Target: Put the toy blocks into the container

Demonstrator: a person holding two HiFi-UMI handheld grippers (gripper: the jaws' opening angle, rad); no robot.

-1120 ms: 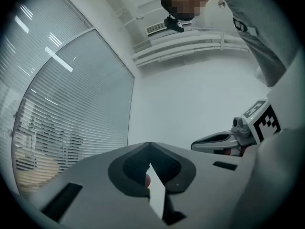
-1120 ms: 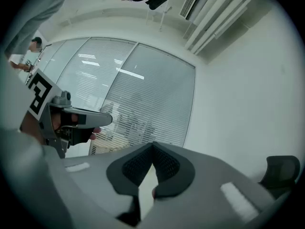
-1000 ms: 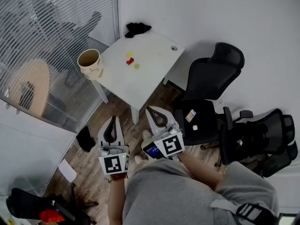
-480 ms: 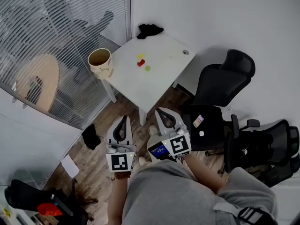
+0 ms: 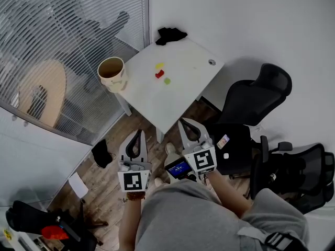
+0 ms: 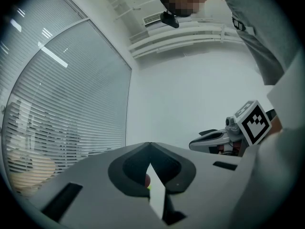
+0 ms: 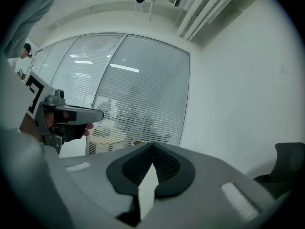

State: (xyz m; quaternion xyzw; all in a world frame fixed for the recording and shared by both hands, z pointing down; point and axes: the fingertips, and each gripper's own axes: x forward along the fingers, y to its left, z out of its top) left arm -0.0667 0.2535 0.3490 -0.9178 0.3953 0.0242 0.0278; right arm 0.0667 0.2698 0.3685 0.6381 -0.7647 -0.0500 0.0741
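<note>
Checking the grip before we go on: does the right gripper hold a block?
No: the right gripper has its jaws shut together with nothing between them.

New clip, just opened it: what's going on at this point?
A person holds a two-jaw gripper in each hand and stands short of the white square table. The left gripper and the right gripper are both shut and empty, pointing toward the table. Three small toy blocks lie close together on the tabletop, untouched: a yellow block, a red block and a green block. The tan cylindrical container stands at the table's left corner.
</note>
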